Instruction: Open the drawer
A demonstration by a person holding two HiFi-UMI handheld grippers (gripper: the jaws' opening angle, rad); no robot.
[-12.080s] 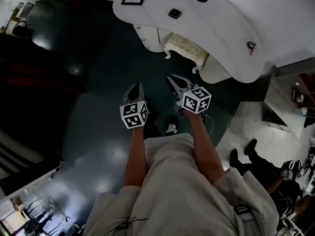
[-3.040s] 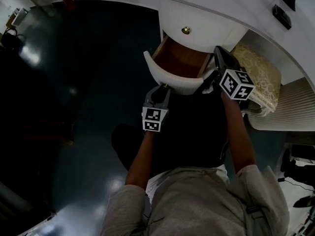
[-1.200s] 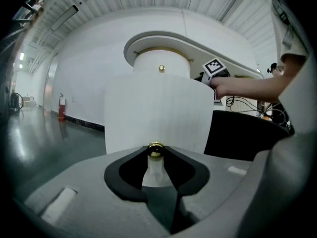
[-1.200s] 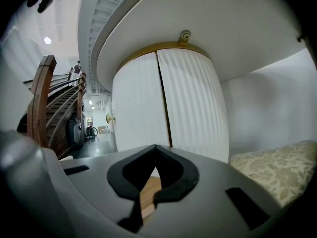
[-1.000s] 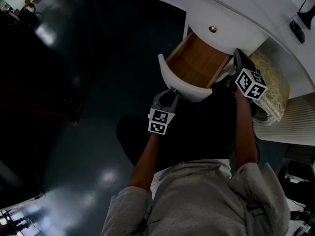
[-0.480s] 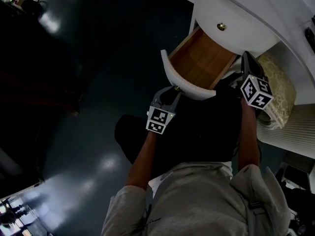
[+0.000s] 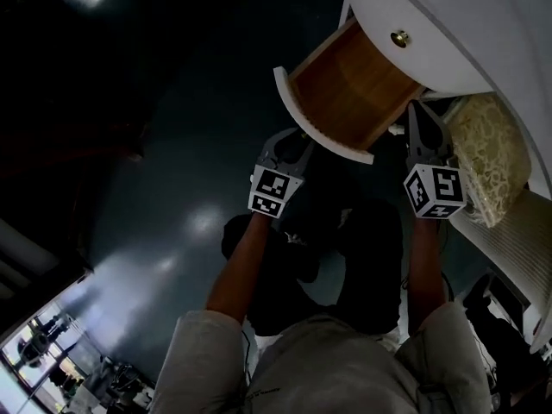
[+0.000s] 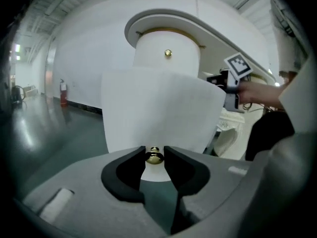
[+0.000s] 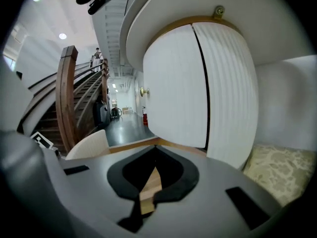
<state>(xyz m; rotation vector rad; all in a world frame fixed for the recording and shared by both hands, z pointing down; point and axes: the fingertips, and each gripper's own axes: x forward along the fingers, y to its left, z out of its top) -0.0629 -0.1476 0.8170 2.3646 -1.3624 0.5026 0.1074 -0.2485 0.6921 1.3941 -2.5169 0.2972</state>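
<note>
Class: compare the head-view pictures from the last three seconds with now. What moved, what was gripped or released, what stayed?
The drawer has slid further out of the white cabinet, baring more wooden floor; the left gripper drew back with it. Nothing was released. Unchanged: the left gripper stays shut on the gold knob; the right gripper stays at the drawer's right side, seemingly shut on its wooden wall.

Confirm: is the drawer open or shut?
Open. In the head view the drawer stands pulled out of the white cabinet, wooden inside exposed; the left gripper grips its brass knob.
</note>
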